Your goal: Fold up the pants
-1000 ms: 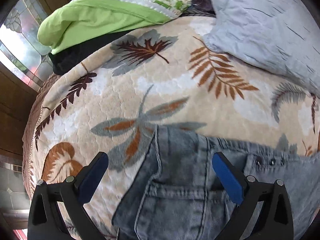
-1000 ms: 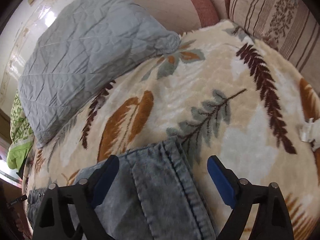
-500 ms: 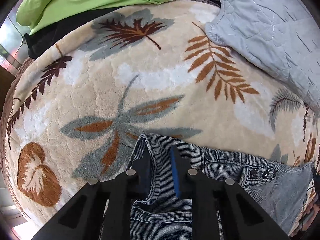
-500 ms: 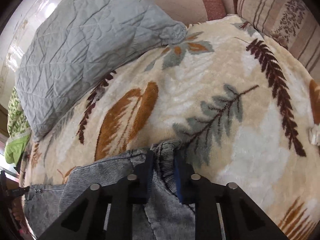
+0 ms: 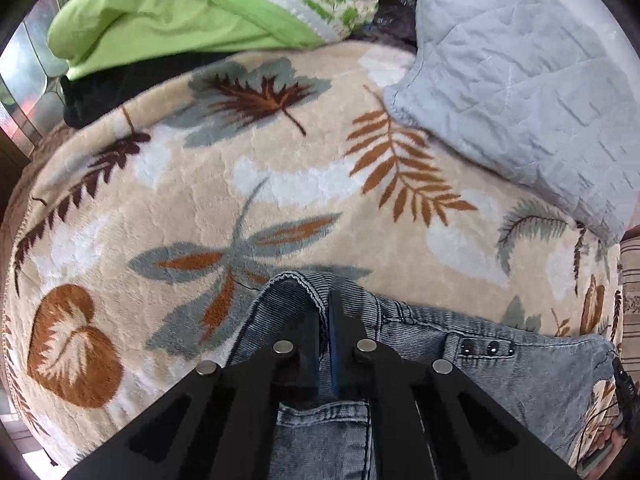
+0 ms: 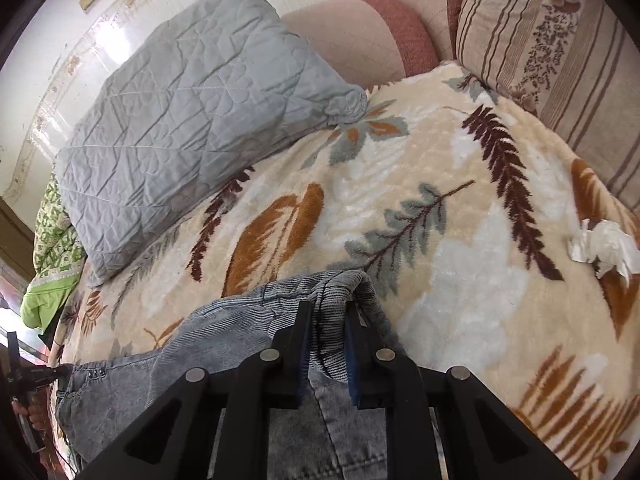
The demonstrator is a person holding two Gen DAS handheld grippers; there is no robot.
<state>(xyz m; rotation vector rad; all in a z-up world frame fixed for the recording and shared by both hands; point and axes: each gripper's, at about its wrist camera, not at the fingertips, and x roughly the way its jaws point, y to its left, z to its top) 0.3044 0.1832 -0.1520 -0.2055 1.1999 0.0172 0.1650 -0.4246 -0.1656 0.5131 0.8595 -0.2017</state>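
Note:
Grey-blue denim pants [image 5: 500, 364] lie on a leaf-patterned beige blanket [image 5: 280, 184]. My left gripper [image 5: 325, 312] is shut on the waistband corner of the pants, which bunches up between the fingers. In the right wrist view my right gripper [image 6: 327, 320] is shut on the hem end of the pants [image 6: 224, 336], the cloth lifted into a fold over the blanket [image 6: 460, 280]. The other gripper shows small at the far left edge [image 6: 28, 376].
A grey quilted pillow [image 5: 532, 80] lies at the back, also in the right wrist view [image 6: 192, 108]. A green blanket [image 5: 168, 16] is piled at the back left. A striped cushion [image 6: 560, 52] and a crumpled white tissue [image 6: 604, 248] are at the right.
Both grippers went from open over the pants to shut on the denim. The gripped edges have lifted and bunched, and both views have shifted slightly.

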